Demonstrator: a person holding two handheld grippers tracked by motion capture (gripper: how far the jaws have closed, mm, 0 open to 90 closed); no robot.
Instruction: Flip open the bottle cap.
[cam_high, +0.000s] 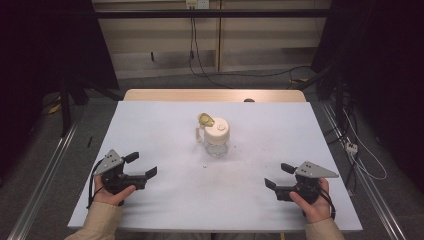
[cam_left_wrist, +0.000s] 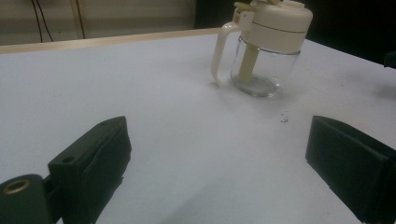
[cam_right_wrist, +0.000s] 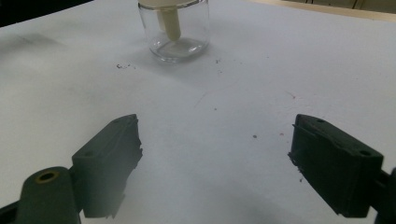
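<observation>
Two grippers here, both resting low on the white table (cam_high: 150, 130) with jaws spread wide and nothing between them: left gripper (cam_high: 142, 165) near the front left corner, right gripper (cam_high: 278, 176) near the front right. The thing they both face is a small glass jar (cam_high: 217, 135) with a cream lid, standing upright about mid-table, well apart from either one. The high view gives you the flip cap tipped open on top of the lid, which the right gripper view cuts off, there it's just the clear glass bottom of the jar and a cream tube inside. The left gripper view adds the cream handle (cam_left_wrist: 220, 51) on the jar's side. A few dark crumbs (cam_right_wrist: 125, 66) lie near the jar, otherwise it's bare tabletop between jaws and jar
</observation>
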